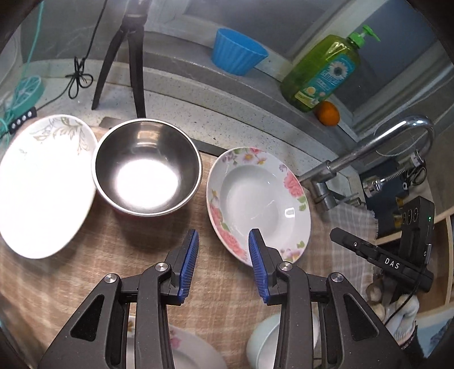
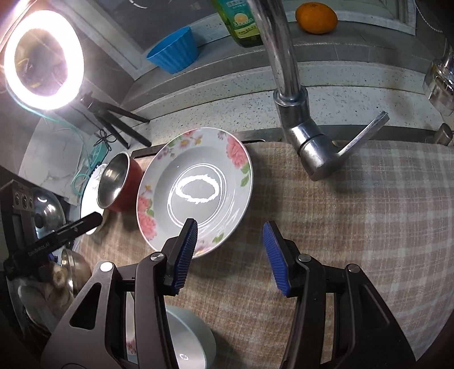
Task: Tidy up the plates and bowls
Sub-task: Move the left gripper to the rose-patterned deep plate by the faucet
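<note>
Left wrist view shows the left gripper [image 1: 223, 245] hovering over a checked cloth [image 1: 198, 286] on the worktop, its jaws spread with nothing between them. Ahead lie a flowered plate [image 1: 256, 203], a steel bowl [image 1: 146, 167] to its left and a large white plate [image 1: 45, 184] whose rim meets the bowl. A pale bowl [image 1: 261, 340] and another flowered dish [image 1: 193, 352] sit just below the gripper. Right wrist view shows the right gripper [image 2: 229, 231] with jaws also spread and empty, its left finger overlapping the near rim of the same flowered plate, though contact cannot be told. A tap [image 2: 286, 85] stands behind, with a blue tub [image 2: 173, 52] and an orange [image 2: 316, 17] on the ledge. Nothing looks stacked yet, so the step in hand seems to be reaching for the flowered plate. The next move probably calls for lowering one jaw under the rim, then pinching the thin, slick edge firmly enough that it does not slide out.
</note>
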